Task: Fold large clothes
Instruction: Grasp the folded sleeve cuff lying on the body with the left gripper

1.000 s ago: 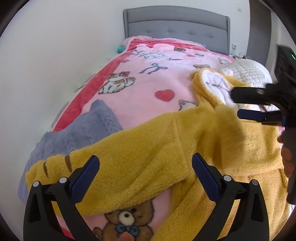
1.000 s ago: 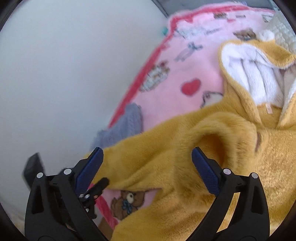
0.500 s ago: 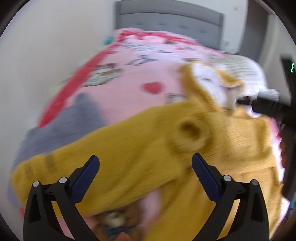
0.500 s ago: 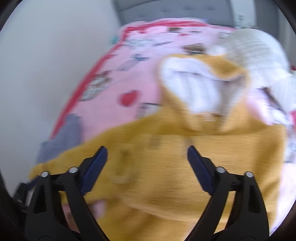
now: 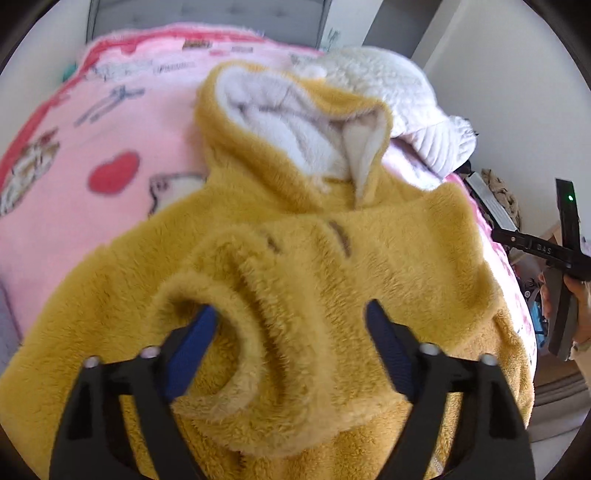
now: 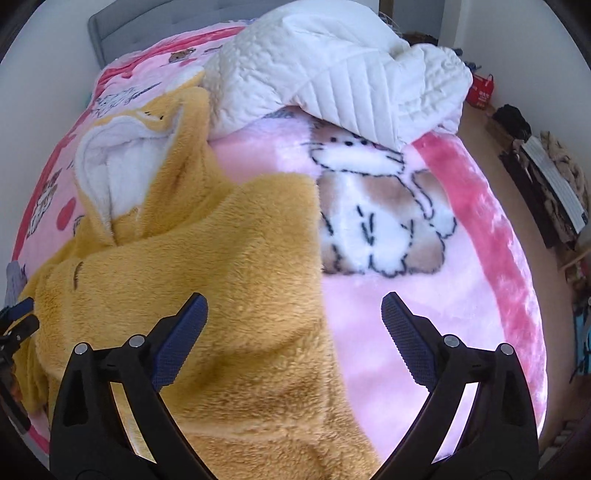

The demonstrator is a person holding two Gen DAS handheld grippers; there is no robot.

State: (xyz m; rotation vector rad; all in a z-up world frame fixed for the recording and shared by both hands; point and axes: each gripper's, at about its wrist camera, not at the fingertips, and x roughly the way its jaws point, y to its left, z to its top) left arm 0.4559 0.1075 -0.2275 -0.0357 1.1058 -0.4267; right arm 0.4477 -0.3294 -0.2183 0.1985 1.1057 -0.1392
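Observation:
A fluffy mustard-yellow hooded garment [image 5: 332, 266] with a white-lined hood [image 5: 295, 122] lies on a pink cartoon blanket [image 5: 92, 155]. Its left sleeve is folded over the body, the cuff [image 5: 221, 332] lying just in front of my left gripper [image 5: 291, 339], which is open, its left finger [image 5: 192, 343] partly inside the cuff opening. In the right wrist view the garment [image 6: 221, 277] fills the left half. My right gripper [image 6: 295, 339] is open and empty above the garment's right edge and the blanket [image 6: 443, 314].
A white quilted cover [image 6: 332, 66] is bunched at the head of the bed beside the hood. The grey headboard [image 5: 207, 14] stands at the back. The floor and cluttered shelves [image 6: 546, 177] lie to the right of the bed. A grey knit item [image 6: 13, 280] peeks at far left.
The sleeve that stretched out left a second ago now lies folded across the garment's body. Both grippers have swung right; the right one has moved off the sleeve to the garment's right side.

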